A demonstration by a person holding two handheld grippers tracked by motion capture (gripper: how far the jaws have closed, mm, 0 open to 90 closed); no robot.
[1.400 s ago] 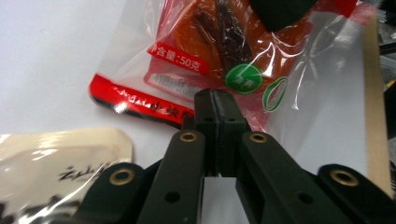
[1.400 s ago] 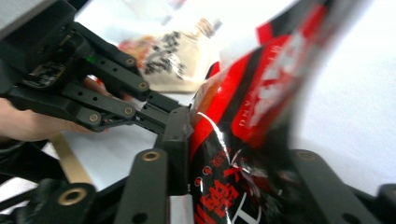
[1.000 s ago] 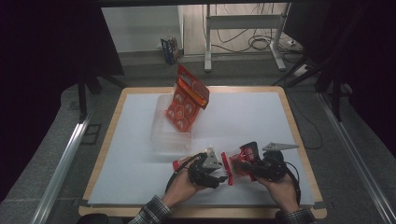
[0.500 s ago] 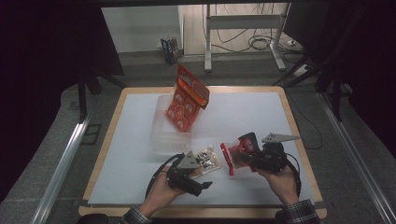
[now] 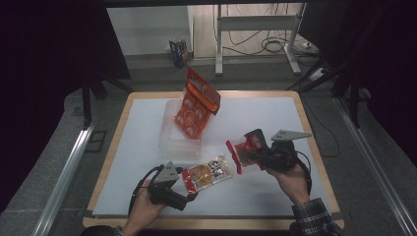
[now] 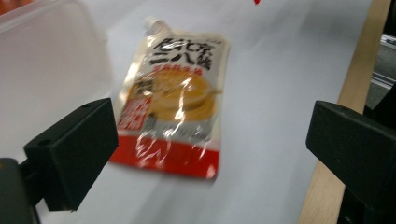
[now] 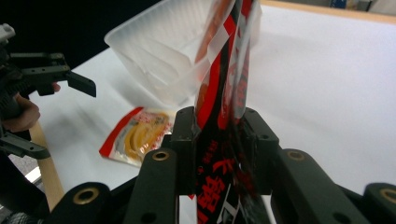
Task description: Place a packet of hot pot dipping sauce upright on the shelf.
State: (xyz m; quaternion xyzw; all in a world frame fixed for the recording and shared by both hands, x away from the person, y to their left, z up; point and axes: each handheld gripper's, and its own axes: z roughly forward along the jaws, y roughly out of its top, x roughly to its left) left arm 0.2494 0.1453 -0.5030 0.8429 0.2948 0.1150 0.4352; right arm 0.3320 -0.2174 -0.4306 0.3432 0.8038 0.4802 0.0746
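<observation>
A cream and red sauce pouch (image 5: 207, 173) lies flat on the white table top (image 5: 265, 118). My left gripper (image 5: 186, 189) sits just behind the pouch's red end. In the left gripper view its jaws have just been opening and stand wide apart, with the pouch (image 6: 173, 102) ahead of them untouched. My right gripper (image 5: 248, 150) hovers right of centre, shut on a red and black packet (image 5: 235, 156). The right gripper view has that packet (image 7: 224, 93) pinched upright between the pads (image 7: 184, 140).
A clear plastic tub (image 5: 178, 133) stands at mid-table with an orange snack bag (image 5: 196, 103) leaning out of it. The tub (image 7: 159, 60) is close ahead of my right gripper. A wooden rim (image 5: 123, 118) frames the table top.
The left gripper let go of the pouch, opened and drew back to the lower left. The pouch now lies on the table. The right gripper rose slightly with its packet.
</observation>
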